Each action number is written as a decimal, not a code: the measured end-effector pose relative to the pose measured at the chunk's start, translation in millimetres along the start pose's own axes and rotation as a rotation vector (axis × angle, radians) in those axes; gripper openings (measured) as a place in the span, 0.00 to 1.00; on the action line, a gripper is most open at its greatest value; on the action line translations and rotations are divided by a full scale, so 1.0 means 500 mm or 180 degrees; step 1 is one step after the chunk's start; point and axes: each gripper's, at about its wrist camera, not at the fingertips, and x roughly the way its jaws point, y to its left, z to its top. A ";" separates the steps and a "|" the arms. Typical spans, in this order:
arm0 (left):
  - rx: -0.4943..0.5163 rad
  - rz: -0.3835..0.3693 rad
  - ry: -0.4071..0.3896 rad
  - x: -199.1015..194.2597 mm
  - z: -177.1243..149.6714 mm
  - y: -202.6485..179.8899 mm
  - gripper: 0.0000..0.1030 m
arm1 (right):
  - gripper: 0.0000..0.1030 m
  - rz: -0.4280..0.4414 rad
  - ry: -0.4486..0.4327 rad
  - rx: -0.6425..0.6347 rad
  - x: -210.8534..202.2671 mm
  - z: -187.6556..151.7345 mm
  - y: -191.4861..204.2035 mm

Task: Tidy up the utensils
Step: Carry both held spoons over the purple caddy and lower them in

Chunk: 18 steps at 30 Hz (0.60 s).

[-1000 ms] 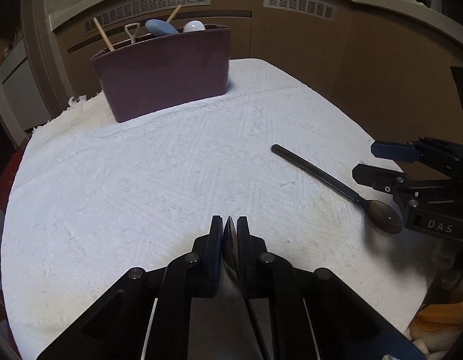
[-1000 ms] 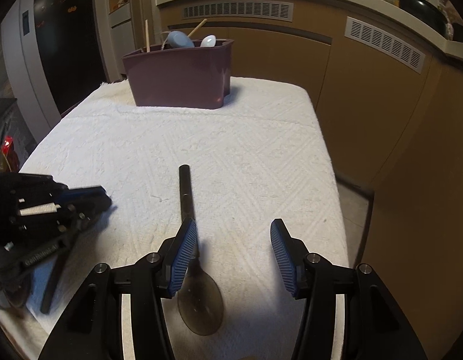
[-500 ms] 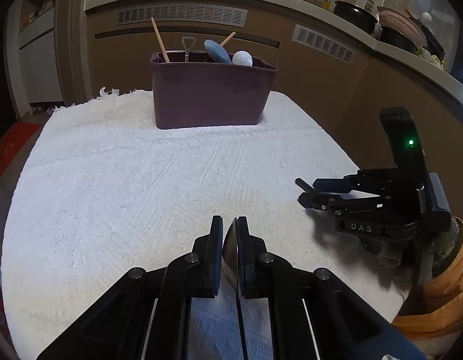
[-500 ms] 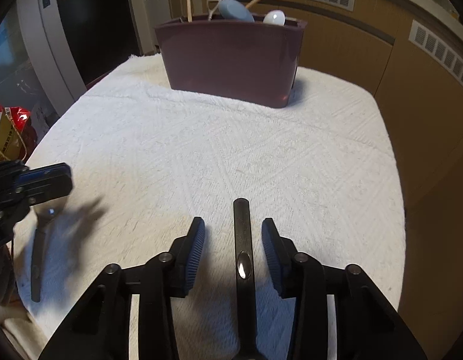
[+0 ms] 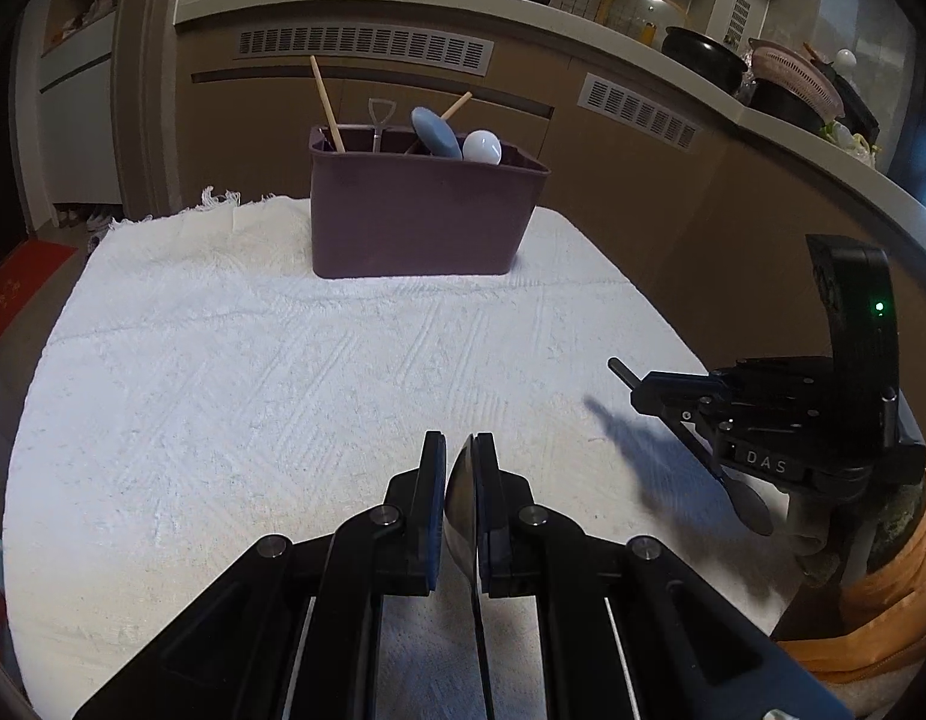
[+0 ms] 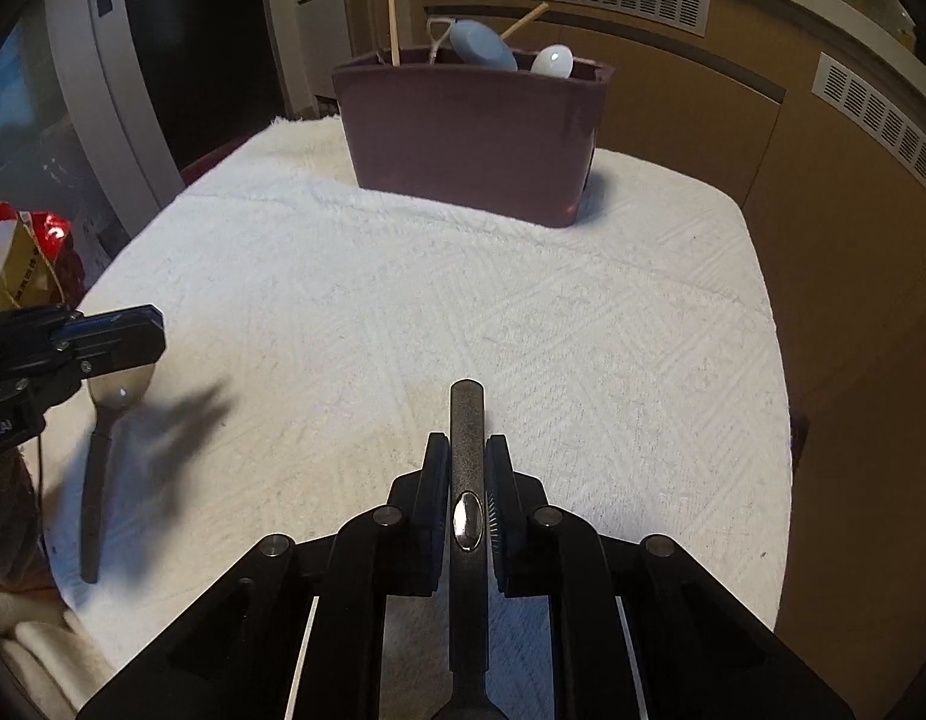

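My left gripper (image 5: 460,441) is shut on the bowl of a metal spoon (image 5: 460,498). In the right wrist view that spoon (image 6: 100,450) hangs handle-down from the left gripper (image 6: 157,330) over the cloth's near left corner. The jaws of my right gripper (image 6: 468,441) are closing, and their pads press on the handle of a dark spoon (image 6: 466,414). In the left wrist view the right gripper (image 5: 640,393) carries the dark spoon (image 5: 748,504) bowl-down just above the cloth. A purple utensil caddy (image 5: 421,210) (image 6: 469,132) stands upright at the far end.
A white textured cloth (image 5: 253,390) covers the table. The caddy holds chopsticks (image 5: 326,102), a blue spoon (image 5: 433,132) and a white spoon (image 5: 482,147). Brown cabinets (image 5: 673,192) curve behind and to the right. A red and yellow bag (image 6: 31,252) lies off the left edge.
The right gripper's jaws have closed from wide apart onto the dark spoon's handle, and the spoon has come up off the cloth. The left gripper has risen and rolled upright with its spoon.
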 end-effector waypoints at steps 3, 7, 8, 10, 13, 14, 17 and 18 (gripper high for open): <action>0.0069 0.0014 -0.0114 -0.025 0.021 -0.014 0.07 | 0.12 0.0023 -0.0204 0.0029 -0.046 0.015 0.003; 0.0138 -0.0028 -0.0305 -0.066 0.072 -0.035 0.07 | 0.12 0.0064 -0.0498 0.0037 -0.109 0.048 0.014; 0.0166 -0.0023 -0.0364 -0.077 0.086 -0.040 0.07 | 0.12 0.0074 -0.0559 0.0021 -0.121 0.057 0.018; 0.0267 0.0017 -0.0556 -0.108 0.124 -0.054 0.07 | 0.12 0.0084 -0.0702 -0.0013 -0.147 0.082 0.026; 0.0370 0.0082 -0.0829 -0.146 0.176 -0.068 0.07 | 0.12 0.0095 -0.0937 -0.0015 -0.187 0.124 0.029; 0.0414 0.0099 -0.0938 -0.161 0.198 -0.073 0.07 | 0.12 0.0094 -0.1033 -0.0012 -0.201 0.141 0.028; 0.0524 0.0179 -0.1258 -0.193 0.257 -0.083 0.07 | 0.12 0.0165 -0.1327 0.0022 -0.240 0.190 0.019; 0.0547 0.0201 -0.1341 -0.198 0.274 -0.084 0.07 | 0.12 0.0194 -0.1441 0.0038 -0.251 0.208 0.014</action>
